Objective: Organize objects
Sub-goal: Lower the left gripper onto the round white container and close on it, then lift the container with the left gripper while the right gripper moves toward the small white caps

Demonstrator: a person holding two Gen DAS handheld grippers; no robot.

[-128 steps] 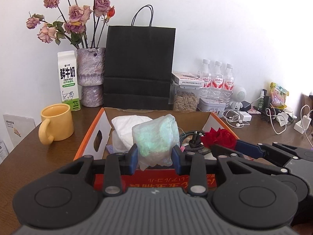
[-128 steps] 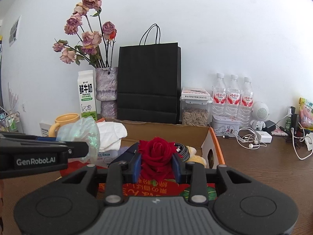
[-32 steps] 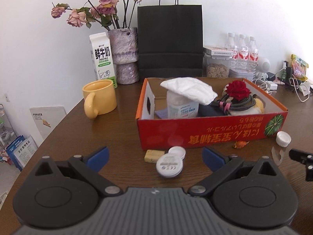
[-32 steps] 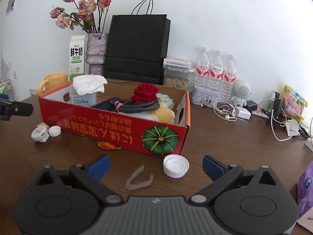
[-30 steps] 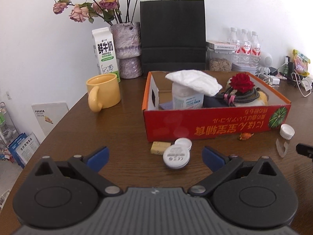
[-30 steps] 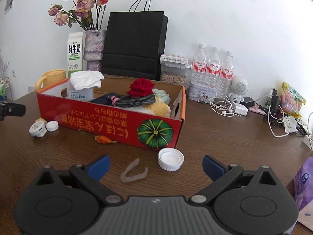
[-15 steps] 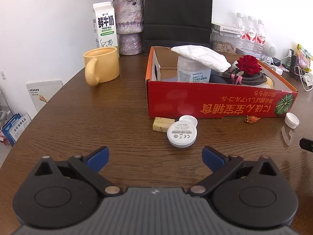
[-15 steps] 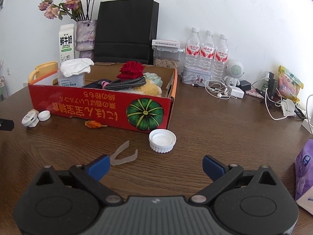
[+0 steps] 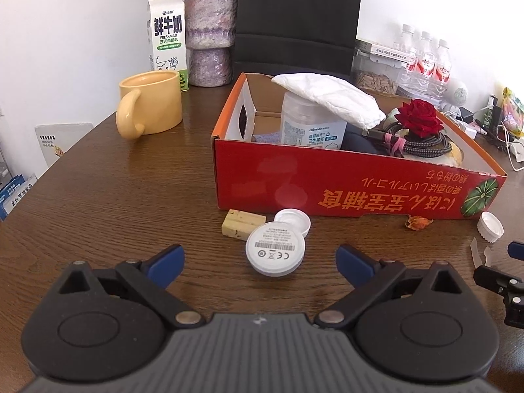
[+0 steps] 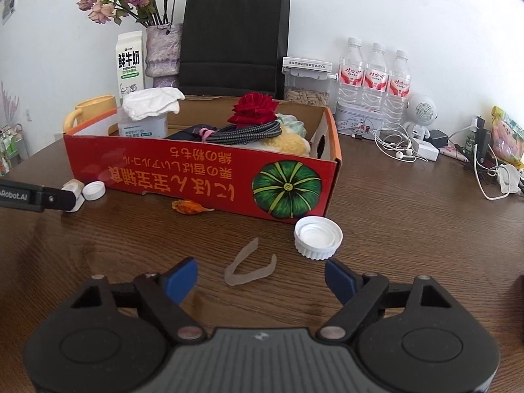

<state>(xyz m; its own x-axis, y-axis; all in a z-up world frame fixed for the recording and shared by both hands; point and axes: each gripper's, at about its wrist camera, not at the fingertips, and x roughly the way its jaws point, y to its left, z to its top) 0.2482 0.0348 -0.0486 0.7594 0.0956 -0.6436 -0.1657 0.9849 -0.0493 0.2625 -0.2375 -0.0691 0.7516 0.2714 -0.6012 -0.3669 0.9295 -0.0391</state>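
My left gripper is open and low over the table. A round white device lies between its fingertips, untouched, with a small white cap and a yellow block just beyond it. My right gripper has its jaws closing. A bent clear plastic strip lies between them without touching the pads, and a ribbed white lid sits to its right. Behind both stands the red cardboard box, holding a red rose, a coiled cable, a jar and a white cloth.
A dried orange bud lies against the box front. A yellow mug, milk carton, vase and black paper bag stand behind the box. Water bottles, earphones and cables crowd the right side of the table.
Both grippers have moved forward and down toward the items in front of the box. The right jaws have narrowed. Earlier the left held a plastic bag and the right held the rose.
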